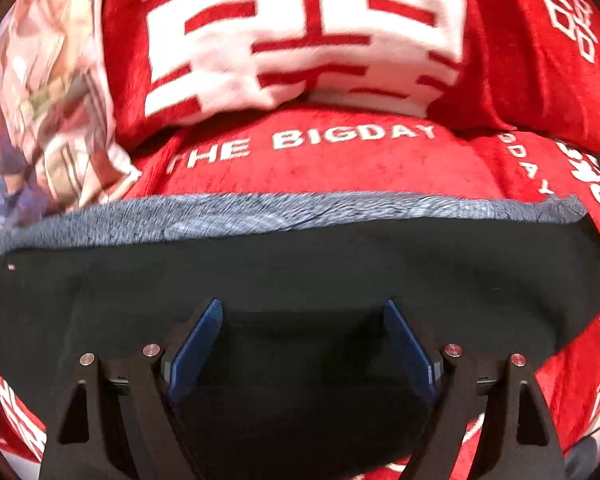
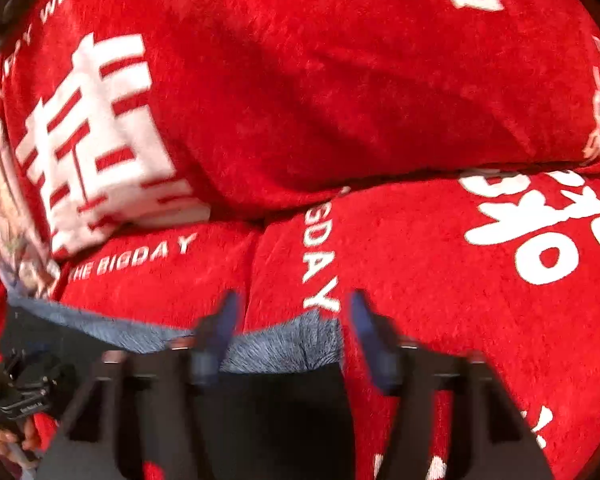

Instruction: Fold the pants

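The black pants (image 1: 300, 268) lie flat on a red blanket (image 1: 340, 164), with a grey fleecy lining strip (image 1: 284, 216) showing along their far edge. My left gripper (image 1: 303, 312) is open over the black cloth, its blue pads (image 1: 198, 344) wide apart and empty. In the right wrist view the pants (image 2: 276, 408) sit below my right gripper (image 2: 292, 308), whose fingers straddle the grey lining's right corner (image 2: 288, 344). The right gripper is open, blurred by motion, and holds nothing.
A red pillow (image 1: 300, 32) with large white characters lies beyond the pants, also in the right wrist view (image 2: 100, 152). A patterned cushion (image 1: 40, 112) sits at the left. The left gripper's body (image 2: 16, 396) and the hand holding it show at lower left.
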`<state>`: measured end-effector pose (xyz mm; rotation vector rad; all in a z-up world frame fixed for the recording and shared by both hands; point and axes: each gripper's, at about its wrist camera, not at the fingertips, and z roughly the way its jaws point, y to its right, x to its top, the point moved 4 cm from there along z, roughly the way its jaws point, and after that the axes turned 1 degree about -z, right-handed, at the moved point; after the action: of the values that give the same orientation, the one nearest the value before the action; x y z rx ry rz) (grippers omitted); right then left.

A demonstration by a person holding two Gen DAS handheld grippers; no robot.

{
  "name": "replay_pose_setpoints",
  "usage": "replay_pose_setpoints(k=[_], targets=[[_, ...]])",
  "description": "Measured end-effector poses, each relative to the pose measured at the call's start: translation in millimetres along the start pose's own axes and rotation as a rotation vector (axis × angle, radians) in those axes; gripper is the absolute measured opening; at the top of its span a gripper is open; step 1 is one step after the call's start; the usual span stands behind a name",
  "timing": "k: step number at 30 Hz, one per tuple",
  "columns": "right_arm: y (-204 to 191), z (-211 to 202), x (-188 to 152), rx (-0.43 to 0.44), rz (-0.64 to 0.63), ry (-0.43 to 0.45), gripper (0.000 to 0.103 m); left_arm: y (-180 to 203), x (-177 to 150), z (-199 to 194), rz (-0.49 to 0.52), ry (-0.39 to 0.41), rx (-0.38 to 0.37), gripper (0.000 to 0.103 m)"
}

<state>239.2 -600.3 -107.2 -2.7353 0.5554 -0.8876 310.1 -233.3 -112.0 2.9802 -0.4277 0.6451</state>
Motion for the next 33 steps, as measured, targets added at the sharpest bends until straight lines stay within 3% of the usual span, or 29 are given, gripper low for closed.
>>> replay_pose_setpoints(k=[1, 5, 8, 11, 16, 18, 20, 22, 25, 27, 29, 33], targets=[[8.2, -14.6, -6.7, 0.047, 0.062, 0.037, 0.066, -1.7, -1.9, 0.7, 0.0, -0.001, 0.002, 0.084], [22.9, -34.6, -38.3, 0.134, 0.21, 0.029, 0.066, -11.2, -7.3, -11.5, 0.002, 0.021, 0.013, 0.084], [27.7, -45.1, -99.4, 0.213, 0.323, -0.056, 0.061, -26.4, -8.7, -18.9, -0.021, 0.036, 0.022, 0.084], [31.3, -40.1, -142.2, 0.225, 0.391, -0.119, 0.058, -40.1, -13.2, -18.2, -0.032, 0.032, 0.05, 0.084], [49.3, -25.8, -144.6, 0.267, 0.521, -0.051, 0.055, -53.0, -24.0, -8.6, -0.069, 0.002, 0.074, 0.084], [51.1, -13.2, -141.1, 0.237, 0.534, -0.076, 0.025, -56.1, -28.7, -4.0, -0.083, -0.004, 0.079, 0.084], [48.2, -11.7, -134.7, 0.232, 0.531, -0.083, 0.018, -57.2, -28.1, -6.6, -0.097, -0.003, 0.076, 0.084], [39.0, -26.1, -118.1, 0.255, 0.454, -0.017, 0.017, -56.1, -26.0, -11.2, -0.087, 0.016, 0.071, 0.084], [35.9, -30.1, -101.9, 0.238, 0.411, 0.009, 0.018, -55.2, -25.0, -5.8, -0.073, 0.005, 0.09, 0.084], [38.3, -14.4, -99.7, 0.215, 0.411, -0.034, 0.024, -56.9, -27.1, -1.9, -0.095, 0.008, 0.085, 0.085], [46.2, -3.2, -106.9, 0.211, 0.446, -0.091, 0.043, -57.4, -29.2, -3.1, -0.097, 0.017, 0.095, 0.087], [58.6, -16.4, -132.5, 0.297, 0.554, -0.06, 0.047, -57.3, -30.6, -3.5, -0.088, 0.029, 0.097, 0.09]])
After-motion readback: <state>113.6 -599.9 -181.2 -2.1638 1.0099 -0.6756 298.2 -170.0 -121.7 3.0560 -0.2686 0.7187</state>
